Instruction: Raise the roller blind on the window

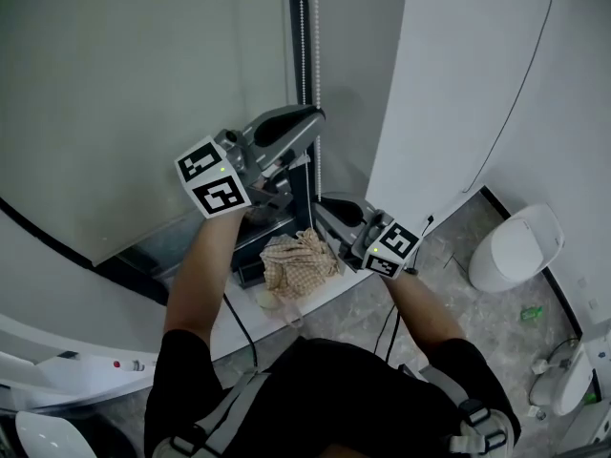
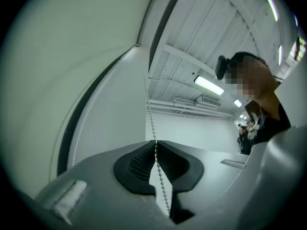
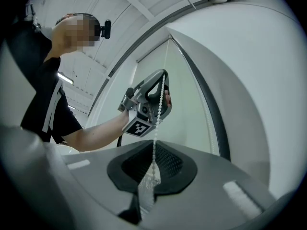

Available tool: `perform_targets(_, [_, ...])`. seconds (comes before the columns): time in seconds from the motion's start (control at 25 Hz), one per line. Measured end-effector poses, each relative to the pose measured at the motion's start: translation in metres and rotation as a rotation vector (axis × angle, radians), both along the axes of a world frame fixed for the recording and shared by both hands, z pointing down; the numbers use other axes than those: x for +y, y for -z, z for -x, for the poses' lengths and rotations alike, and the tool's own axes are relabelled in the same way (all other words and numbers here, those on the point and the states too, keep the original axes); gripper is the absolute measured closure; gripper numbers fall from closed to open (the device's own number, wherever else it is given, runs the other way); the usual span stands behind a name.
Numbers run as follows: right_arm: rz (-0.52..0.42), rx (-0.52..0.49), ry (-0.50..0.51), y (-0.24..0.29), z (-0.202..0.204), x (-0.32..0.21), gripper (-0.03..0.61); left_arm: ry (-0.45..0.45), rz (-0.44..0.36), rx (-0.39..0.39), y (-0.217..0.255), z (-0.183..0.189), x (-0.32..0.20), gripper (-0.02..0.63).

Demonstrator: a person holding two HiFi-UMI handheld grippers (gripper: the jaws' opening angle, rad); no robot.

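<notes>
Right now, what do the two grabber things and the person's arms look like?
Both are grey plastic: the left gripper and right gripper. Each has black ribbed pads and a white cube with black square markers. Black cables trail down. The person wears a black short-sleeved top.

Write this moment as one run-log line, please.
left gripper: shut on bead chain, upper grip | right gripper: shut on bead chain, lower grip

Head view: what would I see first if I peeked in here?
The left hand-held gripper is up above the right hand-held gripper, and both are shut on the white bead chain. Just below them, a checked cloth lies crumpled on the ledge.
</notes>
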State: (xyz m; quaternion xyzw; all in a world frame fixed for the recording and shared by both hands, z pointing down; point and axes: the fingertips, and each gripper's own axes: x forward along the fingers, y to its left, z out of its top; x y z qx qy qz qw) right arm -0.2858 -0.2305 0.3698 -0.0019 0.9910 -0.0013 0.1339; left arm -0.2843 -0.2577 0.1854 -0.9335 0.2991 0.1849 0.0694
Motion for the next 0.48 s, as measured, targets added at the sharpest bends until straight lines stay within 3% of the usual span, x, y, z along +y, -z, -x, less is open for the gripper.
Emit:
perform_targets(0.08, [0.001,0.008,0.003,-0.004,-0.001,0.003,0.561,0.059,-0.020,-0.083,-0.004,-0.005,0.003,0.597])
perform_targets(0.2, [0.010,0.064,0.005,-0.030,-0.002,0.006,0.561,0.101,0.018,-0.157,-0.030,-0.009,0.002,0.597])
perform_targets(0.48, [0.069,0.306,0.029,-0.145,-0.008,0.021,0.561,0.107,0.157,-0.107,-0.141,0.002,0.008,0.597])
